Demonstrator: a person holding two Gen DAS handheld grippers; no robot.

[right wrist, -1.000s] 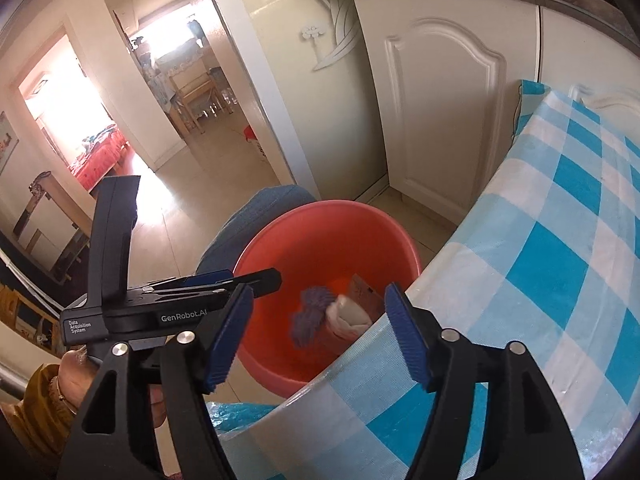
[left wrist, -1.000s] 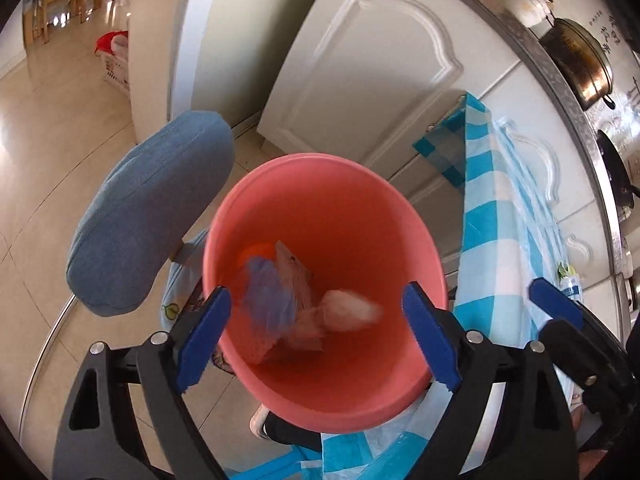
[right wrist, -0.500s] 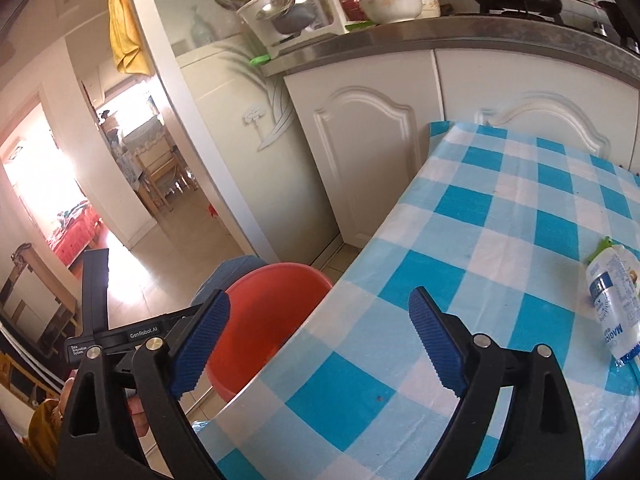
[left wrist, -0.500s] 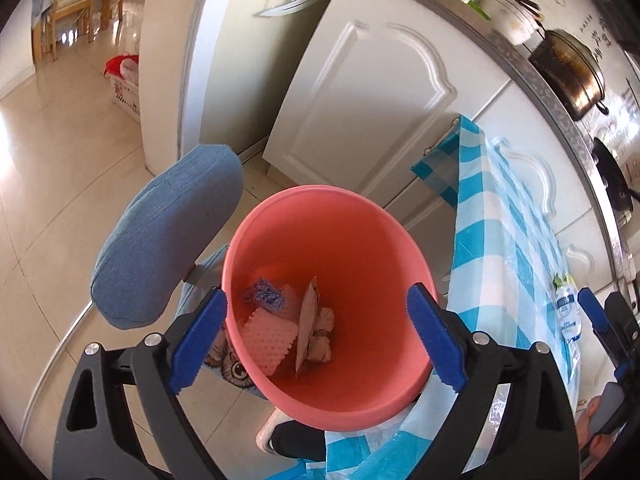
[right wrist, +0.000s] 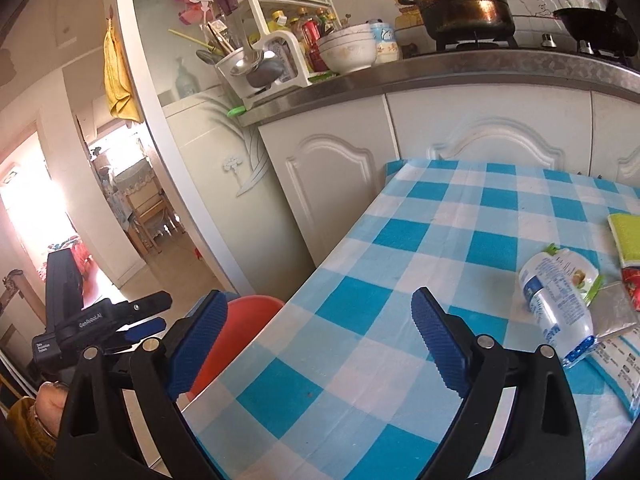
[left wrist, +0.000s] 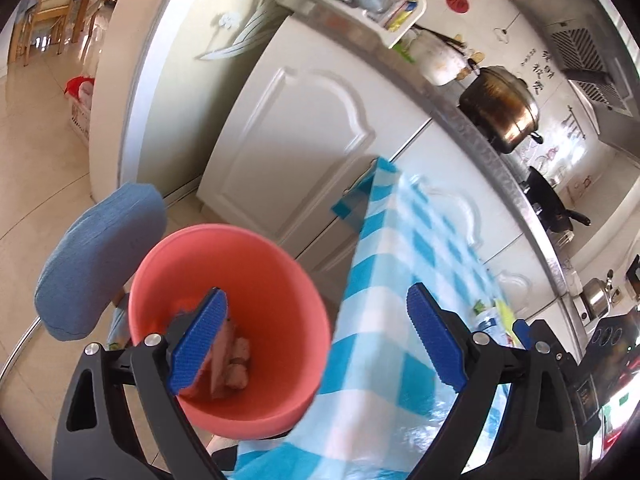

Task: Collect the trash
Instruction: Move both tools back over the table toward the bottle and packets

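A red plastic bin (left wrist: 240,280) stands on the floor beside the checked table, with crumpled wrappers (left wrist: 236,364) in its bottom. My left gripper (left wrist: 316,340) is open and empty, held above the bin's rim and the table edge. My right gripper (right wrist: 320,340) is open and empty over the blue-checked tablecloth (right wrist: 460,220). An empty plastic bottle (right wrist: 556,300) lies on the cloth to its right, next to a silver packet (right wrist: 612,312), a red wrapper (right wrist: 632,280) and a yellow-green sponge (right wrist: 626,236). The bin's rim also shows in the right wrist view (right wrist: 248,312).
A blue padded chair back (left wrist: 96,264) stands left of the bin. White cabinets (right wrist: 340,184) and a steel counter with a pot (right wrist: 464,0), bowls and a utensil rack run behind the table. A doorway opens at the left.
Both grippers have swung up and right from the bin toward the table. The trash now lies still in the bin. The bottle and wrappers have come into the right view.
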